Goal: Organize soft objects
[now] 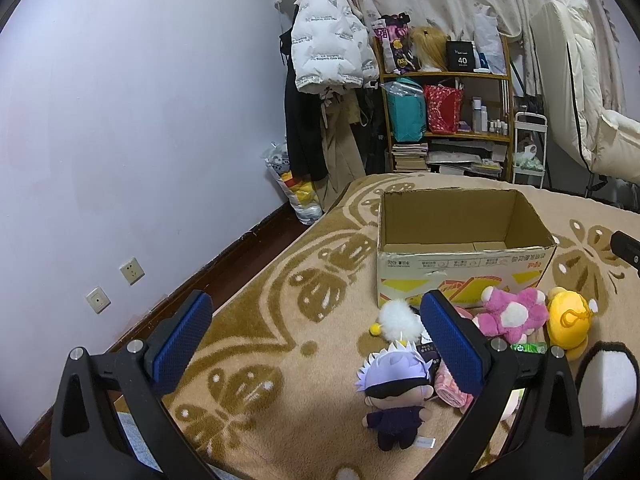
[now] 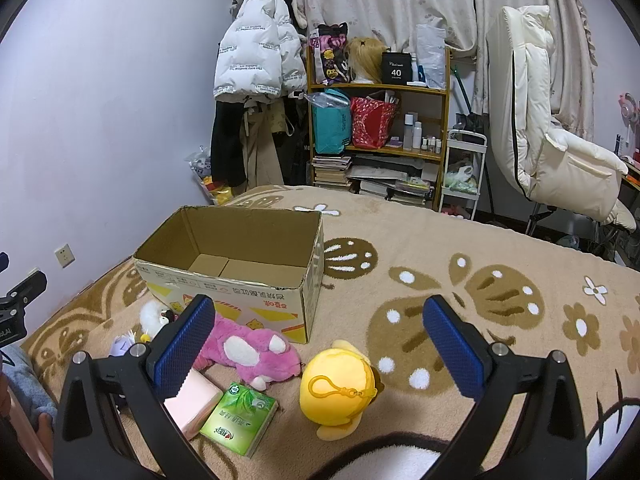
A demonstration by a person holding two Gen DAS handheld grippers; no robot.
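Both claws are hanging released and empty above the patterned blanket (image 2: 500, 240). The left gripper (image 1: 316, 336) is facing an open cardboard box (image 1: 460, 276) and, nearer, a white-haired character doll (image 1: 394, 392) lying beside a white fluffy toy (image 1: 396, 316). The right gripper (image 2: 318, 340) is hovering over a yellow plush (image 2: 340, 384), with a pink plush (image 2: 256, 350) lying against the box front, a green tissue pack (image 2: 240, 420) and a pink pack (image 2: 196, 404) near left.
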